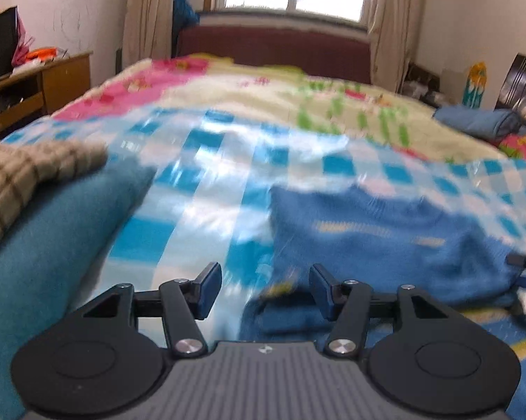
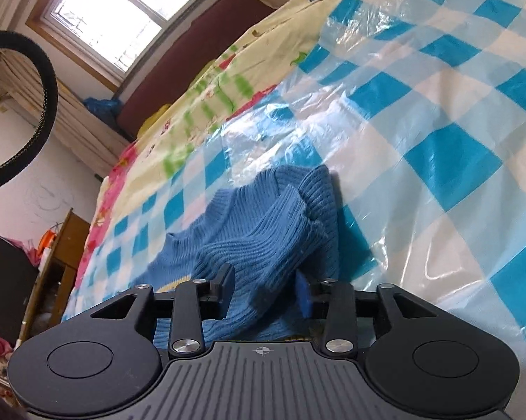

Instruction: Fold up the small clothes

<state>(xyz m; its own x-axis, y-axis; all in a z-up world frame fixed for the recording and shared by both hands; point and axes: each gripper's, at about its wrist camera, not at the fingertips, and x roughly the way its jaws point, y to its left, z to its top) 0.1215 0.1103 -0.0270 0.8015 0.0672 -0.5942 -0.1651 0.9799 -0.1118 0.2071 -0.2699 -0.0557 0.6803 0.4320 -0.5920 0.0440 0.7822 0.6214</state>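
A blue knit sweater (image 1: 385, 238) lies rumpled on the blue-and-white checked plastic sheet (image 1: 207, 182) that covers the bed. My left gripper (image 1: 264, 290) hovers over the sweater's near left edge with its jaws apart and nothing pressed between them. In the right wrist view the sweater (image 2: 263, 217) is bunched into a raised ribbed fold. My right gripper (image 2: 265, 294) stands open, rolled to one side, with that fold lying between its fingers. Its pads do not visibly pinch the knit.
A teal folded garment (image 1: 63, 231) with a brown plaid one (image 1: 25, 175) on top lies at the left. A flowered quilt (image 1: 263, 94) covers the far bed. A wooden desk (image 1: 35, 84) stands left, a blue pillow (image 1: 480, 122) right. A black cable (image 2: 46, 80) loops nearby.
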